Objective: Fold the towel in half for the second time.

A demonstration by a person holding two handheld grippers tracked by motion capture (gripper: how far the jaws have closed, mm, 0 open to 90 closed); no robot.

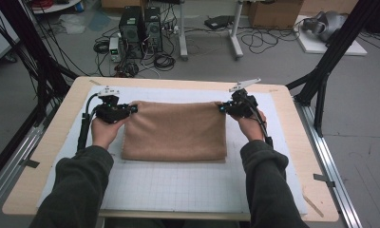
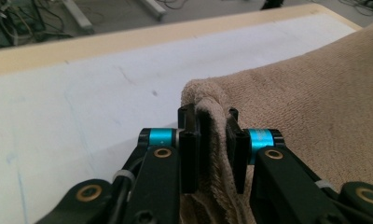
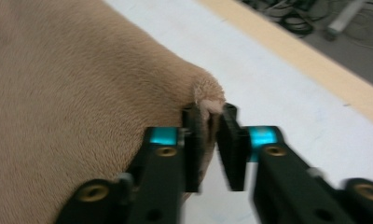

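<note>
While the folded tan towel (image 1: 175, 131) lies flat on the white mat (image 1: 178, 185) of the tabletop (image 1: 55, 137), each hand-held gripper holds one of its far corners. The left hand-held gripper (image 1: 131, 109) pinches the far left corner; the right hand-held gripper (image 1: 222, 108) is at the far right corner. Seen from above, the towel's long axis runs left to right between the two, its near edge parallel to the person's side of the tabletop.

The left gripper view resolves what the high view cannot: the left hand-held gripper (image 2: 208, 122) has its jaws narrow, clamped on a bunched fold of towel (image 2: 315, 93) that rises between them. In the right gripper view, the right hand-held gripper (image 3: 209, 116) has the towel (image 3: 72, 93) corner against one jaw, with a small gap beside the other; whether it grips cannot be told. The high view alone adds the person's dark sleeves (image 1: 79, 190), and computers (image 1: 140, 28) and cables (image 1: 254, 38) on the floor beyond.
</note>
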